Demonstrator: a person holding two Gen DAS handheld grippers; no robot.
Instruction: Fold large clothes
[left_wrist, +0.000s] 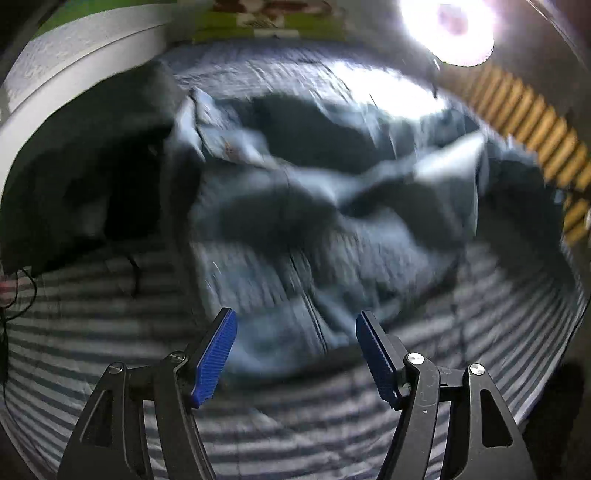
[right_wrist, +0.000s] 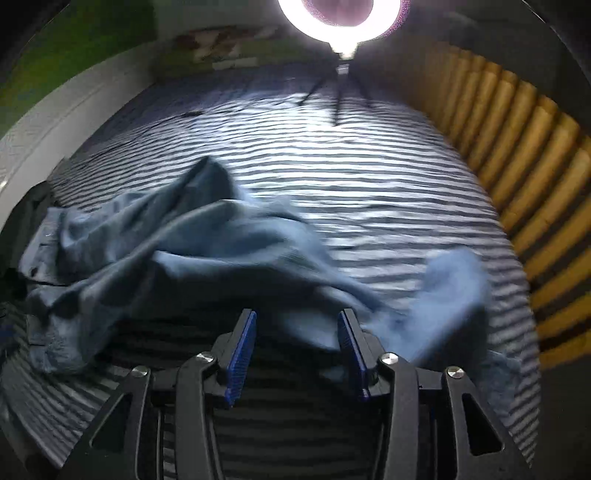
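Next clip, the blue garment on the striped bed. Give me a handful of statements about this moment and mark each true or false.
1. The blue garment lies crumpled on the striped bedsheet. True.
2. The garment is neatly folded into a square. False: it is bunched and wrinkled.
3. The left claw is clamped on cloth. False: its pads stand apart, gripping nothing.
4. The right claw is open. True.
5. A bright ring light shines at the far end of the bed. True.
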